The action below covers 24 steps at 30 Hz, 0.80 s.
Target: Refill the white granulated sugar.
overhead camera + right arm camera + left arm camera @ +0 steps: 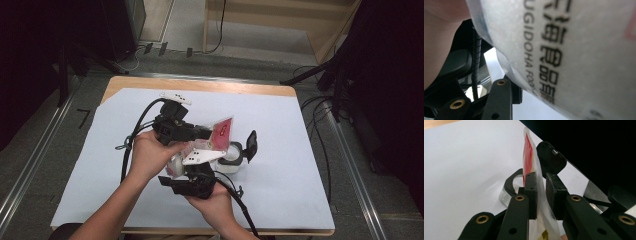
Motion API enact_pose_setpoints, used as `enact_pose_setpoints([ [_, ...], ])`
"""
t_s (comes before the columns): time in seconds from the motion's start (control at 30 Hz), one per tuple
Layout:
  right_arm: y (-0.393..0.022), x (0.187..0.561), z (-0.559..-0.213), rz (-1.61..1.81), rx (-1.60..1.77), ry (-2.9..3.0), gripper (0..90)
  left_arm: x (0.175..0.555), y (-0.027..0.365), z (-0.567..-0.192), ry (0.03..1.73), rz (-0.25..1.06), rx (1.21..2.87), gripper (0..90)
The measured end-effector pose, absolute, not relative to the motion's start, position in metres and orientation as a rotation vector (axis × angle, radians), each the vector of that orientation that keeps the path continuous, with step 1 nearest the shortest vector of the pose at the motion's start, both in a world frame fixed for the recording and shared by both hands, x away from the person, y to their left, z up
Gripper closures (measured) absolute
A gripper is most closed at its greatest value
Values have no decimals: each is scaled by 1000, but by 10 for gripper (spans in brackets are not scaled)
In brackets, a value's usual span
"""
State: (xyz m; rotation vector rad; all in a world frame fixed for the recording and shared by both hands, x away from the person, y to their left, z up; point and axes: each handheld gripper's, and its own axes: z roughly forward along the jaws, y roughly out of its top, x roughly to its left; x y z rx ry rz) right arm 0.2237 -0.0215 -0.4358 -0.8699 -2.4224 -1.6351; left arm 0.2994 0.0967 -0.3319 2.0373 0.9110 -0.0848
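The pouch [221, 133] is being pinched at its top by the left claw [207, 133]; its body is being clamped by the right claw [192, 167], above the jar [232, 160].

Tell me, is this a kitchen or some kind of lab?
Probably a lab or recording room, not a kitchen. The wooden table has a plain white sheet laid over it, black cables trail across the grey floor, and dark stands crowd the sides.

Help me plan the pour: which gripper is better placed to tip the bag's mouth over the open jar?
Left: its fingers pinch the red-printed plastic bag's top edge beside the clear open-lidded jar.
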Motion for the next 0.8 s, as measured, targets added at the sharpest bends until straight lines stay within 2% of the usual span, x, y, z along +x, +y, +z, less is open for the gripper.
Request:
enact_pose_setpoints([
  [0.17,-21,224,-436,-1629,-870,-2432,592,300,96,-332,910,-86,2041,806],
  [0.27,-20,223,-436,-1620,-868,-2455,627,299,96,-332,905,-91,2038,806],
  [0.8,-22,223,-436,-1620,-871,-2454,630,300,95,-333,907,-95,2031,804],
])
